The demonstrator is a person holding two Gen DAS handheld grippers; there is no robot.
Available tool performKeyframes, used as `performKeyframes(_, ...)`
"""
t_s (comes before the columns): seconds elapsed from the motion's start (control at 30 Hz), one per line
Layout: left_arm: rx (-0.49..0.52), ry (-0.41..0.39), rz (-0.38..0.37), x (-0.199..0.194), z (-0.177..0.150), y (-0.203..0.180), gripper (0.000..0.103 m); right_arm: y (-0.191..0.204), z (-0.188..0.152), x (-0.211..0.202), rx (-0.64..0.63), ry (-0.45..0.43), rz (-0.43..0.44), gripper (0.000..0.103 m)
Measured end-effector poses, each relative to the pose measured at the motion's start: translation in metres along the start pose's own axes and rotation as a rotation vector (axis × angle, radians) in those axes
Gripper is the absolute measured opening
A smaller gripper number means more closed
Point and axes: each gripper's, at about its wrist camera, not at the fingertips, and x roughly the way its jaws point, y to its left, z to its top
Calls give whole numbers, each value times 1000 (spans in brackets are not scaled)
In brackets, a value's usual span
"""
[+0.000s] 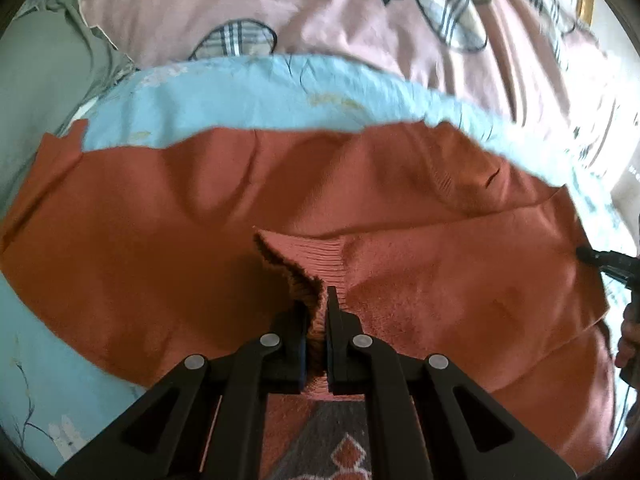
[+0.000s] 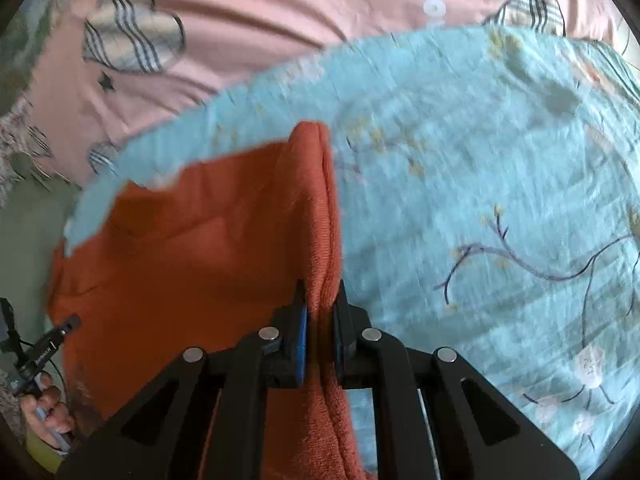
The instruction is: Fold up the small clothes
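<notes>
— Bedding everywhere: a pink quilt (image 1: 320, 20) with plaid hearts at the far side of the bed, and a light blue sheet (image 2: 480, 160) spread nearer.

— Where is the garment?

— A rust-orange sweater (image 1: 160, 240) lies flat on the blue sheet.

— And the left gripper (image 1: 318, 320)?

— Clamped on a ribbed cuff (image 1: 304, 256), which stands up between its fingers.

— The right gripper (image 2: 322, 308)?

— Pinching the sweater's folded side edge (image 2: 320, 220), beside bare sheet. A hand (image 2: 48, 412) holds the other tool.

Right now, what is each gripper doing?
Left gripper: shut on the rust-orange sweater's ribbed edge.
Right gripper: shut on the sweater's side fold.
</notes>
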Motion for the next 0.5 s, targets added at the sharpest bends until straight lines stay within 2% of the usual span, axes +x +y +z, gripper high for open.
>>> performKeyframes(0.07,-9,20,1,2,-2,4,8,-3,1,-4,38,0,-35,21)
performKeyframes(0.13,-36,18,-18,-8,-3,15,18,-1,-3,-24,64,-59,-50,30)
performKeyframes(0.17,-50,7,-27,-17,-3,23,19,3,-7,-36,70,-93,-22,32)
performKeyframes(0.23,-62,-15,-17,-32,-3,36,21,14,-17,-56,70,-132,65,45)
performKeyframes(0.33,-55,-52,48,-53,-4,61,28,41,-39,-72,21,-122,196,50)
performKeyframes(0.5,-64,-105,247,-70,11,118,28,89,-84,-66,-38,-14,331,53)
